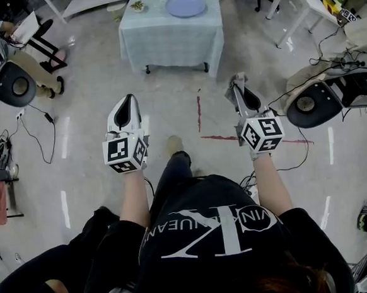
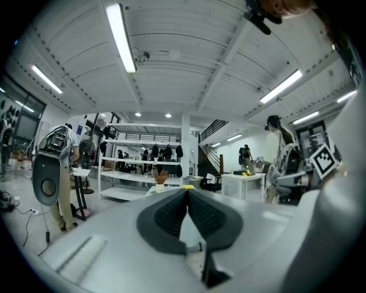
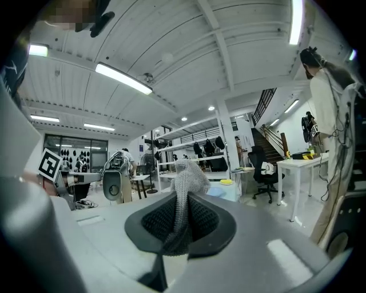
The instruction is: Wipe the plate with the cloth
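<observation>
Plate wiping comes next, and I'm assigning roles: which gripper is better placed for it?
Right. The right gripper has its jaws shut on the cloth; the left gripper is shut and empty.

Both bare forearms reach forward, one on each side of the person's forward leg (image 1: 173,170). The left claw (image 1: 128,101) is closed and empty. The right claw (image 1: 238,81) is clamped on the cloth (image 3: 184,182).

Plate (image 1: 186,6): round, pale blue-lilac, lying flat on the cloth-draped table (image 1: 168,36); at 12 o'clock in the head view (well apart from the cloth).
Cloth (image 3: 187,174): grey, knitted, bunched; pinched upright between the jaws of the right gripper (image 3: 184,197), with a rounded tuft poking past the tips toward 12 o'clock.
</observation>
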